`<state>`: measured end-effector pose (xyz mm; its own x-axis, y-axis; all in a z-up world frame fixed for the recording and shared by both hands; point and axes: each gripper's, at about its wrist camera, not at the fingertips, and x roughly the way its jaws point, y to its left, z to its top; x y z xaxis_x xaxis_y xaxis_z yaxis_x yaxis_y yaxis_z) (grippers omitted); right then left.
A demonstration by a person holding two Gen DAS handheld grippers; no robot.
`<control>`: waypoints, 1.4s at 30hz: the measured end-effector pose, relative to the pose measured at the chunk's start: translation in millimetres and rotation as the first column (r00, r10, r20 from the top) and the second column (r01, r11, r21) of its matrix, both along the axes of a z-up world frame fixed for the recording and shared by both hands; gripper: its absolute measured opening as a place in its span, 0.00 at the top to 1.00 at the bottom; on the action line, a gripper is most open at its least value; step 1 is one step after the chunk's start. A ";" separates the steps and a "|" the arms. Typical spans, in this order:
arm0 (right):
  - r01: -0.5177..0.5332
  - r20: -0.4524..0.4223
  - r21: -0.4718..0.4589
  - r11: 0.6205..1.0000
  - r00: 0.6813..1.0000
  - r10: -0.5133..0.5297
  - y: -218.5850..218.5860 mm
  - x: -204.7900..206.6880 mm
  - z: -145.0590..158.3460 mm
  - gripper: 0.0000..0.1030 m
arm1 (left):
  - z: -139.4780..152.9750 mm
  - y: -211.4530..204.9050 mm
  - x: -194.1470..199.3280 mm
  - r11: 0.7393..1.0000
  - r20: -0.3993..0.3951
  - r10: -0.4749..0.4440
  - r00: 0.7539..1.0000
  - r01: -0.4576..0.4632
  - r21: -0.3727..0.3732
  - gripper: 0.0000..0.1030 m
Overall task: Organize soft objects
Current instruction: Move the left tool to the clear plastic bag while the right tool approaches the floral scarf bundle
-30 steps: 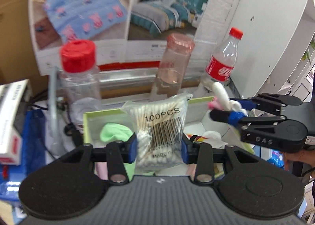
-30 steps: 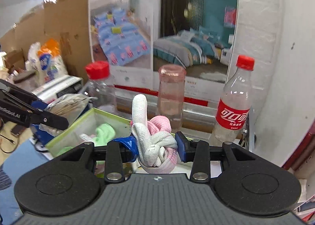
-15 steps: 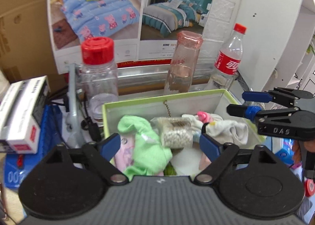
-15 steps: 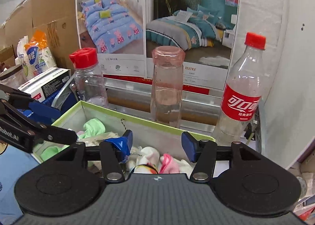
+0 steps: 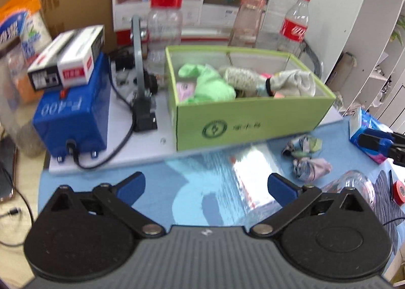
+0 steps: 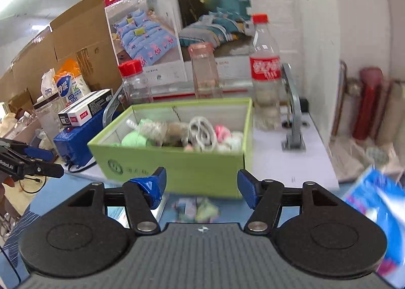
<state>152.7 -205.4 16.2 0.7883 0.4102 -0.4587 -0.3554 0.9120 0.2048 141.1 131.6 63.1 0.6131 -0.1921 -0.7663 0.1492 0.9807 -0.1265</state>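
A green box holds soft items: a green sock, a bag of cotton swabs, a white sock and a knotted white and pink sock. My left gripper is open and empty, back from the box over the blue mat. My right gripper is open and empty in front of the box. Two rolled sock bundles lie on the mat right of the box; one shows under my right gripper.
Three bottles stand behind the box. A blue device with stacked cartons is at the left. A clear plastic packet, a blue pack, a clear bottle and red tape lie on the mat.
Both grippers opened and dropped the cotton swab bag and the knotted sock into the green box, then pulled back and away from it over the mat.
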 end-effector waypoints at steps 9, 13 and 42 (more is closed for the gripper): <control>0.046 -0.042 0.045 0.998 0.998 -0.045 -22.0 -19.4 -19.7 0.51 | -6.3 -17.8 -6.7 0.999 -0.012 -0.030 0.999 0.031 0.040 0.01; 0.034 -0.040 0.055 0.998 0.999 -0.032 -25.0 -16.6 -21.8 0.50 | -9.6 -27.8 3.1 0.997 -0.032 -0.052 0.998 0.054 0.059 0.01; -0.071 -0.119 0.003 0.997 0.990 0.071 -10.4 51.9 -39.3 0.45 | -95.5 -128.7 151.3 0.958 -0.526 -0.098 0.845 0.224 0.181 0.00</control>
